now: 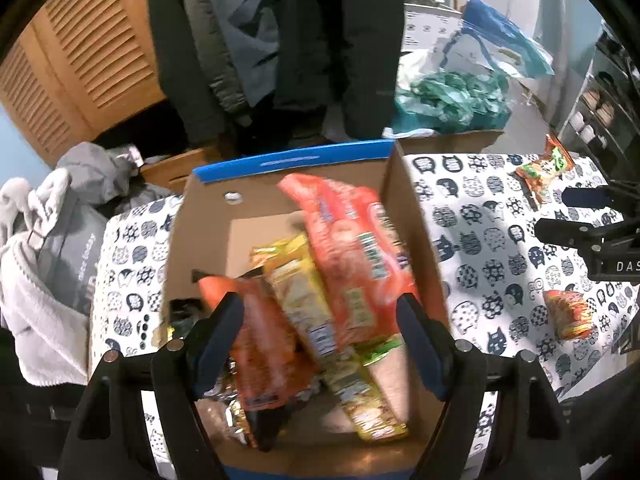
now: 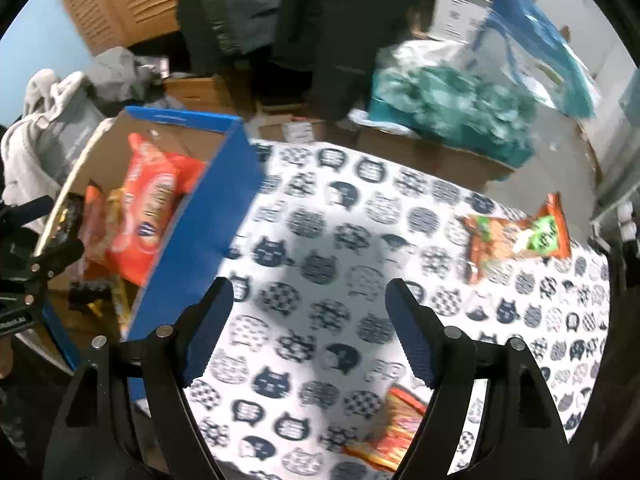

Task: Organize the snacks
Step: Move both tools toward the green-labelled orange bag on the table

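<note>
A cardboard box (image 1: 416, 216) with a blue rim stands on the cat-print tablecloth. Inside lie a big orange-red bag (image 1: 352, 240), yellow packets (image 1: 304, 292) and an orange packet (image 1: 264, 344). My left gripper (image 1: 320, 320) hangs open above the box's contents, with nothing pinched. My right gripper (image 2: 310, 308) is open over bare cloth to the right of the box (image 2: 208, 216). An orange-and-green packet (image 2: 516, 236) lies far right on the cloth. A small orange-red packet (image 2: 396, 428) lies just under the right fingertip, apart from it.
The tablecloth (image 2: 320, 240) covers the table to its far edge. Behind it are a box with teal plastic bags (image 2: 448, 108), hanging dark coats (image 1: 280, 40) and a wooden louvred door (image 1: 80, 60). Grey and white laundry (image 1: 48, 260) is piled left of the box.
</note>
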{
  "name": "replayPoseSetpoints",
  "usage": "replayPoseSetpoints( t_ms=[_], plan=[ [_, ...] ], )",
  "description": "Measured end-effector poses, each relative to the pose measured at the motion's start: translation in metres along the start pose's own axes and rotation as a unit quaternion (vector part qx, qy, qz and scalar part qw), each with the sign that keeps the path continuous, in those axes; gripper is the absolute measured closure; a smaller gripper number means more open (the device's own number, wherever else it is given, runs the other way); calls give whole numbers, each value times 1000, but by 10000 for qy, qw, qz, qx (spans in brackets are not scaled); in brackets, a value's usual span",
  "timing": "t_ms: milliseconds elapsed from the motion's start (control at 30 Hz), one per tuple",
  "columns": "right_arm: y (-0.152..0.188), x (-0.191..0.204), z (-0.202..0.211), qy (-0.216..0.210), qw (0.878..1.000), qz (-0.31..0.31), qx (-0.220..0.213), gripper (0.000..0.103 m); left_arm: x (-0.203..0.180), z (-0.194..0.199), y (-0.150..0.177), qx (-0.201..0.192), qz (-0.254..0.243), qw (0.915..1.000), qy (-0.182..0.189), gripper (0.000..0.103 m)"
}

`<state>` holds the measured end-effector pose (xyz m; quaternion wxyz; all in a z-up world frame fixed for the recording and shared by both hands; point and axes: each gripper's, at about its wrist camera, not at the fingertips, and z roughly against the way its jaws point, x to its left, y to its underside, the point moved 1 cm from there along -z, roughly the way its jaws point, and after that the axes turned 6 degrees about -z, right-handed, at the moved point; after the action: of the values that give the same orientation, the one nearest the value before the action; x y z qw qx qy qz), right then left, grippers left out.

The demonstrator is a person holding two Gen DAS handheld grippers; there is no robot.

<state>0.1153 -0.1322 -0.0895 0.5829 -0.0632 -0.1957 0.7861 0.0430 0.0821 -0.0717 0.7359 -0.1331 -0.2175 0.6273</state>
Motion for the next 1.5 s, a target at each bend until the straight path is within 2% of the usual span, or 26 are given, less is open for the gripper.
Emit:
replayPoseSetpoints(
  t_ms=[467, 800, 1100, 1233, 1500],
  plan=[
    [25, -86, -1, 230, 9972, -709, 54, 25, -76, -8, -28, 37, -686, 9976, 46, 23],
    [35, -137, -3, 119, 9911, -1323, 104, 25, -117, -20, -54, 112, -981, 9950, 142, 22],
    [20, -185, -13, 113, 9756, -2188, 135, 24, -146, -42, -107, 186, -1227, 9918, 312, 22],
    [8, -201, -24, 216, 9713, -2360, 222, 24, -159, -60, -129, 177, -1426, 9888, 399, 22],
    [-11, -234, -47, 234, 9553, -2934, 289, 24, -157, -108, -153, 196, -1147, 9914, 605, 22]
  ],
)
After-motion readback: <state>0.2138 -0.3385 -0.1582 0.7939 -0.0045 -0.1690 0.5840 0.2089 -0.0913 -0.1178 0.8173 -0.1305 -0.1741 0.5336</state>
